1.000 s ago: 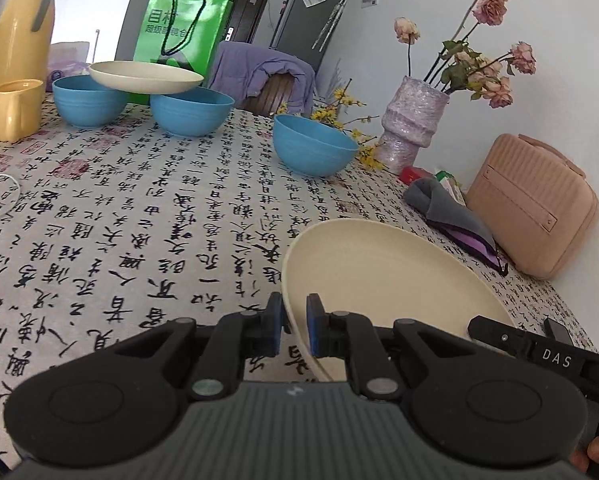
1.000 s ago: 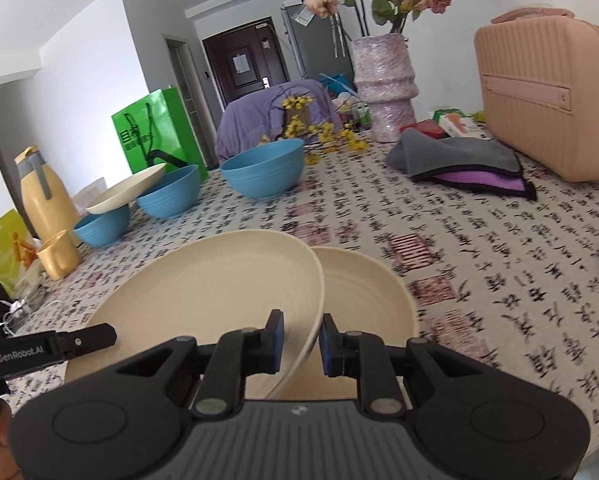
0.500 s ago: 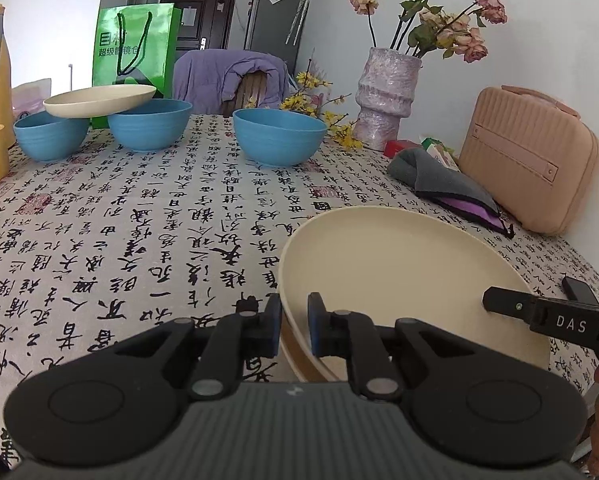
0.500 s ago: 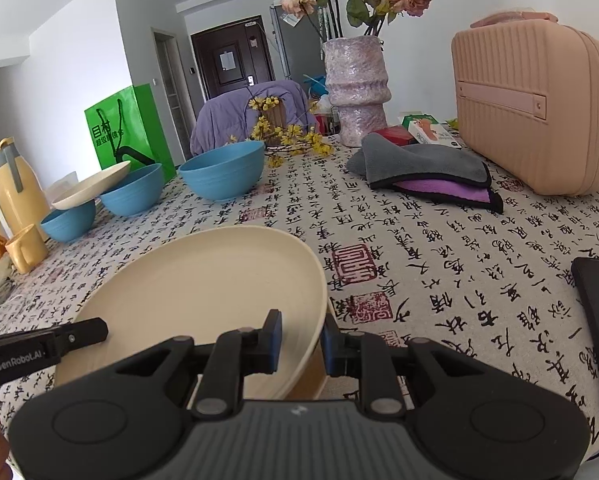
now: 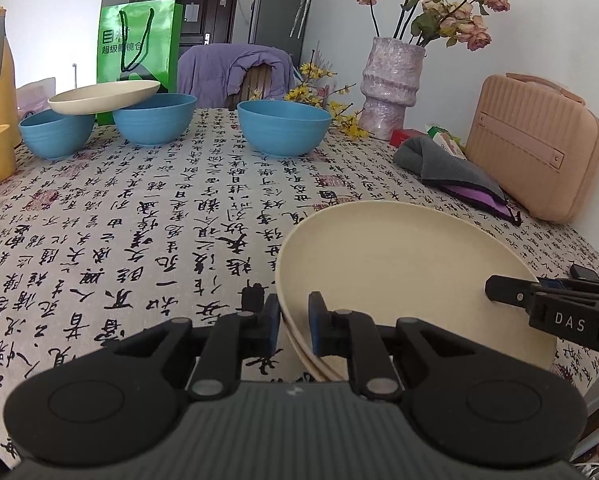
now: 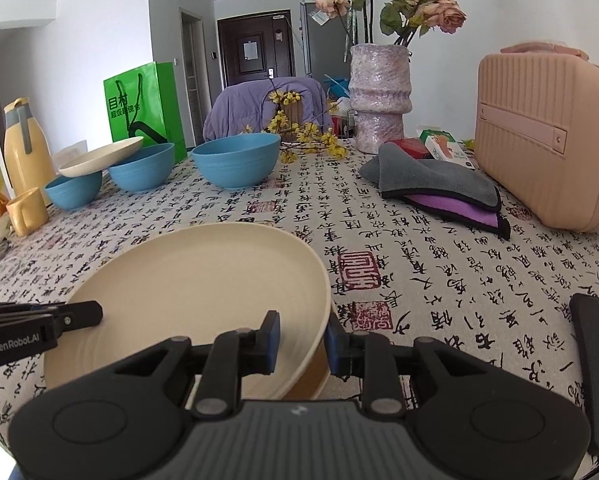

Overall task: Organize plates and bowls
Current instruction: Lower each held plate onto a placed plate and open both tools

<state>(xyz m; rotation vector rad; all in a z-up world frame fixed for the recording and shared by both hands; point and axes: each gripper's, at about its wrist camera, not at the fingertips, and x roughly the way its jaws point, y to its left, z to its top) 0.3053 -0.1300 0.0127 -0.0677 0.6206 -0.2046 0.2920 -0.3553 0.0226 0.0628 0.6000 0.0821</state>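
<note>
A cream plate lies stacked on a second cream plate at the near edge of the table; it also shows in the right wrist view. My left gripper straddles the stack's left rim with its pads a little apart from it. My right gripper straddles the right rim, jaws parted wider. Three blue bowls stand at the far side, and a third cream plate rests tilted across two of them.
The calligraphy tablecloth covers the table. A pink case, grey and purple cloths and a vase with roses stand at the right. A yellow jug, yellow cup and green bag are at the far left. A black device lies near right.
The upper plate has come down from its tilt onto the lower plate, so the two now sit stacked. Both grippers' jaws have parted slightly around the rims.
</note>
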